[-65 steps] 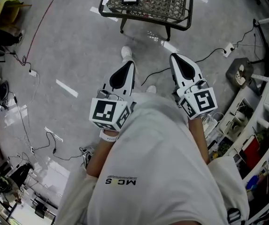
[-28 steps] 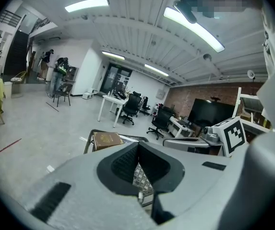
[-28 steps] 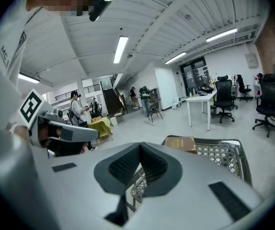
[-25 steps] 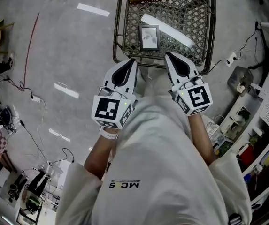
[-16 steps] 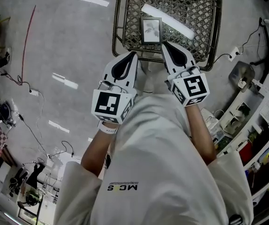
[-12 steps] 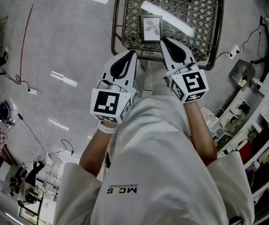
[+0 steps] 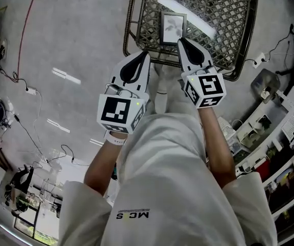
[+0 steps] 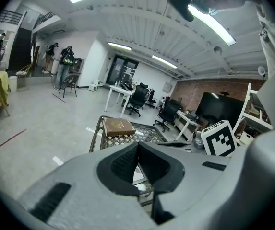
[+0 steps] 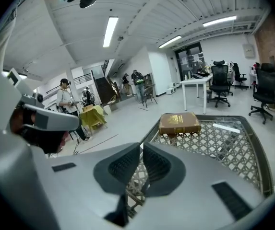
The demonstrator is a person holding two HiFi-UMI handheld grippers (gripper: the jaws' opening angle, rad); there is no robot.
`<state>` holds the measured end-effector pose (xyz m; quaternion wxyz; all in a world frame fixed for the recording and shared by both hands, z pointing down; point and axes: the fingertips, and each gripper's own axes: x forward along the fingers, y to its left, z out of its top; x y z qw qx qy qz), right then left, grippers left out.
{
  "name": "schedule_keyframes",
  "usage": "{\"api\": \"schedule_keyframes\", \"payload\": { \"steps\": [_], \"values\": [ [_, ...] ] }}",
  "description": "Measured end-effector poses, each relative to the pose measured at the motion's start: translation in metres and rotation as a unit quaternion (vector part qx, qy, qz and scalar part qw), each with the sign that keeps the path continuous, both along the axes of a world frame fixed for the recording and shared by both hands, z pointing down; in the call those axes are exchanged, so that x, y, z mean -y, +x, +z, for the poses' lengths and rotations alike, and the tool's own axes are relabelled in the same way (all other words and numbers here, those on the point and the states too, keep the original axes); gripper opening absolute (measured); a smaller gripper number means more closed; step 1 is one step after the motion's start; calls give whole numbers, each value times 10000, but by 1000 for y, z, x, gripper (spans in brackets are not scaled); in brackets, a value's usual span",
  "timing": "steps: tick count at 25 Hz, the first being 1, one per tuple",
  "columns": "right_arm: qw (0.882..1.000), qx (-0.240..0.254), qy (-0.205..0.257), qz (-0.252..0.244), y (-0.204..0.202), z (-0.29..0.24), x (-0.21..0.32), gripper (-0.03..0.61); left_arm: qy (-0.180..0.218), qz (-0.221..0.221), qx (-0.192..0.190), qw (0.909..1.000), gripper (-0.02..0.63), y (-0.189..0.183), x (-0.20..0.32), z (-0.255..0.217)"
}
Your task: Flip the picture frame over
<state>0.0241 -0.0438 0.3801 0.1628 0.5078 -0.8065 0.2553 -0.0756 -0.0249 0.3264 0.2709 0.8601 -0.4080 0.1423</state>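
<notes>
The picture frame [image 7: 173, 28] lies face up, showing a plant print, on the near part of a wire-mesh table [image 7: 131, 19]. My right gripper [image 7: 179, 41] is shut and empty, its tip just short of the frame's near edge over the table rim. My left gripper [image 7: 145, 53] is also shut and empty, a little left of the frame and nearer the table's front rim. In the left gripper view the jaws [image 8: 138, 145] meet over the mesh. In the right gripper view the jaws [image 9: 142, 150] point along the table [image 9: 214, 138].
A brown book [image 9: 179, 122] lies at the table's far end, also seen as the book [image 8: 118, 126] in the left gripper view. A white strip [image 7: 185, 14] crosses the mesh. Cables [image 7: 31, 91] trail over the floor; cluttered shelves [image 7: 285, 152] stand at the right. People and office chairs stand far off.
Both grippers have sunk and come closer to the table's near edge. The right gripper's tip now sits just below the frame. Both stay shut.
</notes>
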Motion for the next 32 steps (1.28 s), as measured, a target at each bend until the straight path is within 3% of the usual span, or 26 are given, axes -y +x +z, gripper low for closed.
{"api": "schedule_keyframes", "payload": {
  "steps": [9,11,32],
  "values": [
    [9996,54,-258,21,-12,42,7,26,-216,-159,45,9996,25,-5,-6,34],
    [9995,34,-312,27,-13,52,11,65,-228,-186,52,9996,25,-6,-4,39],
    [9944,-132,-1012,285,-28,140,25,81,-348,-464,118,9982,25,-13,3,89]
  ]
}}
